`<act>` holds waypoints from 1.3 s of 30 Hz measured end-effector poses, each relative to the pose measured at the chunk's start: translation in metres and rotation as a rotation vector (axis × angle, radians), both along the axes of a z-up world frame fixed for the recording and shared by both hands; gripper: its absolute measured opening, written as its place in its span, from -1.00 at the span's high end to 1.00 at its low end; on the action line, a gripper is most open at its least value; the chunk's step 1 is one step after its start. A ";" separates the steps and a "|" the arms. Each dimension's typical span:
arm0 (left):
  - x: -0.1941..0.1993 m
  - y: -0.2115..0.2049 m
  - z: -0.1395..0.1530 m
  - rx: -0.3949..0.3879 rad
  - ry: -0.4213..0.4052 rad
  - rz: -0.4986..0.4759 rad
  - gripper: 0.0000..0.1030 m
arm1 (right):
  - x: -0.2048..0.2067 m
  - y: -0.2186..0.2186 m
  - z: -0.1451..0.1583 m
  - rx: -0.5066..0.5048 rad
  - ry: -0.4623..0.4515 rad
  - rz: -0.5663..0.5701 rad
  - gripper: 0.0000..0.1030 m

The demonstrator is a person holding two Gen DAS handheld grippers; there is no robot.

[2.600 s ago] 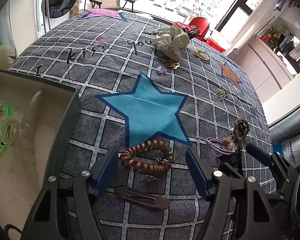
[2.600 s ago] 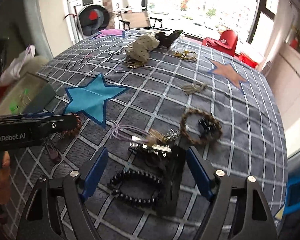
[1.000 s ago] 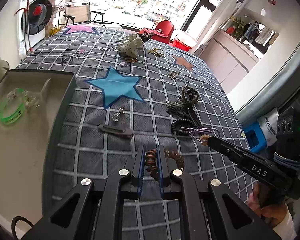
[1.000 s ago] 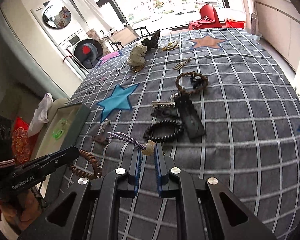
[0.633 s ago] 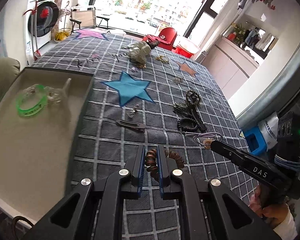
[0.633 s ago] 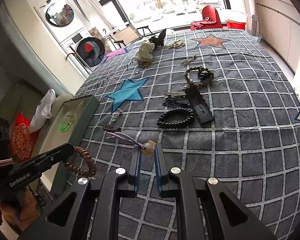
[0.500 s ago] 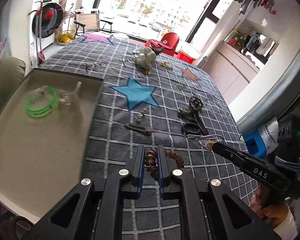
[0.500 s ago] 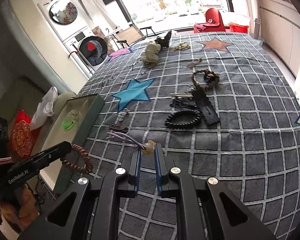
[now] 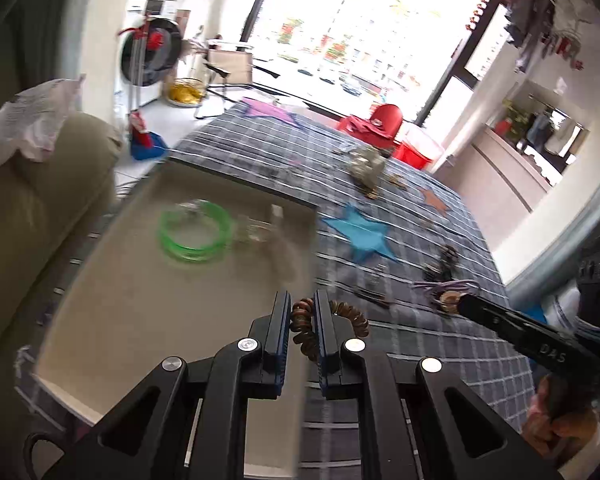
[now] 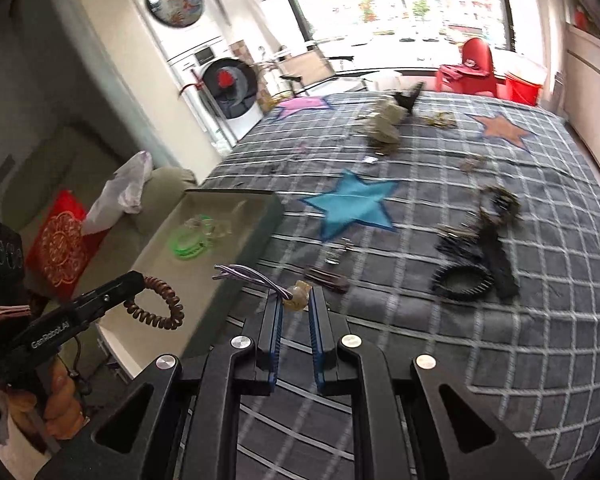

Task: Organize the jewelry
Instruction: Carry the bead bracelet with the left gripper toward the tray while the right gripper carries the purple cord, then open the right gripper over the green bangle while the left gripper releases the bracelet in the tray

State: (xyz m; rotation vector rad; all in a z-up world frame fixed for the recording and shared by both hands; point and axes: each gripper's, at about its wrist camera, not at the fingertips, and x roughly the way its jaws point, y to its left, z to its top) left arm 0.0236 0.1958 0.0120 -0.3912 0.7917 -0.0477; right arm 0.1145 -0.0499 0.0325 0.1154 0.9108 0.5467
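Left gripper (image 9: 302, 312): jaws narrow, clamped on a brown spiral hair tie (image 9: 324, 320), most of the coil hanging free to one side, held over the near rim of the open tray (image 9: 112, 320). Right gripper (image 10: 294, 300): jaws narrow, pinching the beige charm of a purple cord hair tie (image 10: 252, 276), cords trailing loose toward the tray. Tray contents: green bangle (image 9: 194, 232), clear pieces beside it. Left on the grey checked bedspread (image 10: 480, 360): black beaded bracelet (image 10: 462, 280), flat black clip (image 10: 500, 264), brown hair clip (image 10: 326, 278), small pieces further back. Risks, as judged: coil released over the rim could bounce or drop outside the tray; trailing cords could catch on the tray wall; both tools converging on one tray may collide.
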 end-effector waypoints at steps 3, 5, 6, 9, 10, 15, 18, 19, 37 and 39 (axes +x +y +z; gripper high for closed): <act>0.000 0.023 -0.006 0.006 0.010 0.049 0.74 | 0.004 0.023 0.002 -0.002 0.001 0.040 0.72; 0.002 0.038 -0.013 0.016 0.022 0.081 0.74 | 0.008 0.041 0.001 -0.008 0.005 0.068 0.72; 0.002 0.044 -0.017 0.021 0.028 0.095 0.74 | 0.009 0.047 0.001 -0.011 0.006 0.079 0.72; 0.006 0.059 -0.027 0.028 0.045 0.127 0.74 | 0.014 0.071 -0.003 -0.025 0.014 0.119 0.72; 0.007 0.064 -0.029 0.029 0.049 0.133 0.74 | 0.015 0.077 -0.004 -0.027 0.018 0.127 0.72; 0.016 0.079 -0.040 0.043 0.063 0.159 0.74 | 0.029 0.113 -0.012 -0.037 0.042 0.172 0.72; 0.026 0.085 -0.046 0.058 0.073 0.173 0.74 | 0.039 0.135 -0.014 -0.050 0.046 0.198 0.73; 0.029 0.088 -0.048 0.061 0.080 0.176 0.74 | 0.042 0.142 -0.016 -0.056 0.048 0.205 0.73; 0.055 0.101 -0.077 0.089 0.175 0.207 0.73 | 0.096 0.217 -0.065 -0.090 0.137 0.247 0.73; 0.056 0.101 -0.079 0.097 0.184 0.209 0.73 | 0.097 0.220 -0.066 -0.101 0.134 0.257 0.73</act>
